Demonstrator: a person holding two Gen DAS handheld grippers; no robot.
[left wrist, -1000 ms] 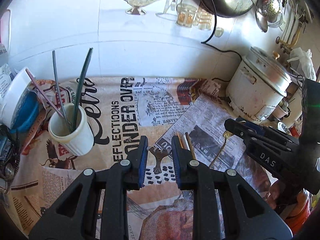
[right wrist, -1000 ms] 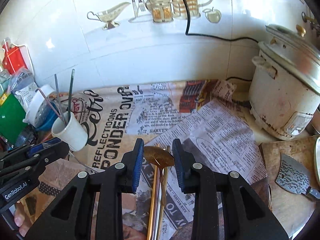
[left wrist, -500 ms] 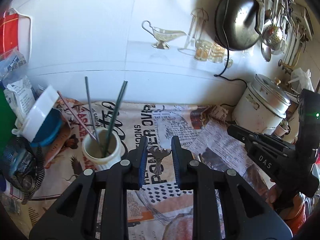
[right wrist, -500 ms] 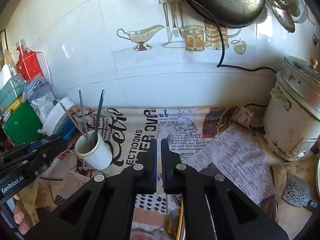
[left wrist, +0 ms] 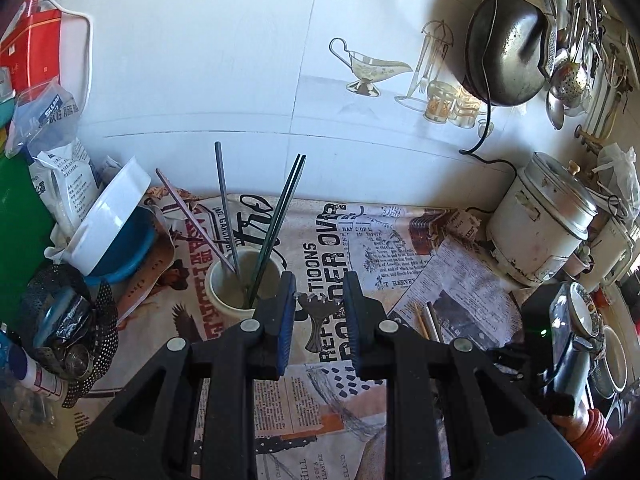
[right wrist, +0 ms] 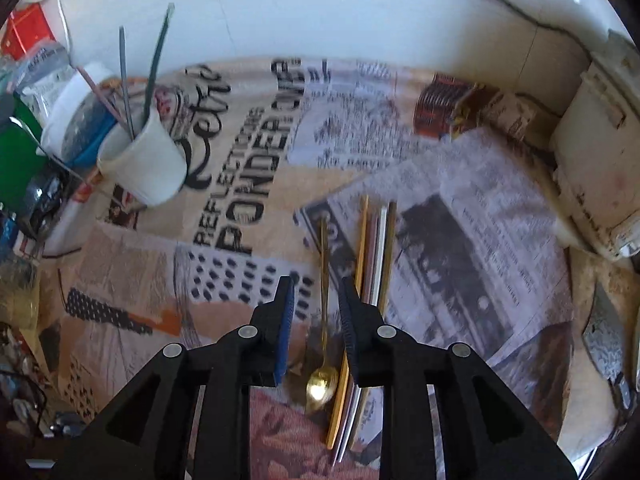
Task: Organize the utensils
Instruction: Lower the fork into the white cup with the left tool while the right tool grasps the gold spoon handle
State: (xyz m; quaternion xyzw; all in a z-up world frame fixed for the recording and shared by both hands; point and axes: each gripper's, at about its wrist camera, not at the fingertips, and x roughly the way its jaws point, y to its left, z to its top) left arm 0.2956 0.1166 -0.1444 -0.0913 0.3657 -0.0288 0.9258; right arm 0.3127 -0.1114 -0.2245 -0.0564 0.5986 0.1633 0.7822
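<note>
A white cup (left wrist: 240, 284) stands on the newspaper-print mat and holds several chopsticks; it also shows in the right wrist view (right wrist: 144, 168). My left gripper (left wrist: 320, 308) is shut on a small dark antler-shaped rest (left wrist: 318, 316), held just right of the cup. My right gripper (right wrist: 316, 308) is open and empty, above a gold spoon (right wrist: 322, 380) that lies on the mat. Several chopsticks (right wrist: 374, 248) in gold, silver and pink lie just right of the spoon.
A white rice cooker (left wrist: 544, 232) stands at the right, a white lid over a blue bowl (left wrist: 108, 228) at the left with bags and a mesh basket (left wrist: 68, 320). A cleaver (right wrist: 604, 332) lies on a board at far right. A pan hangs on the tiled wall.
My left gripper lifted the antler-shaped rest and carried it left to the cup. My right gripper shut and rose, then opened and came down over the spoon and chopsticks.
</note>
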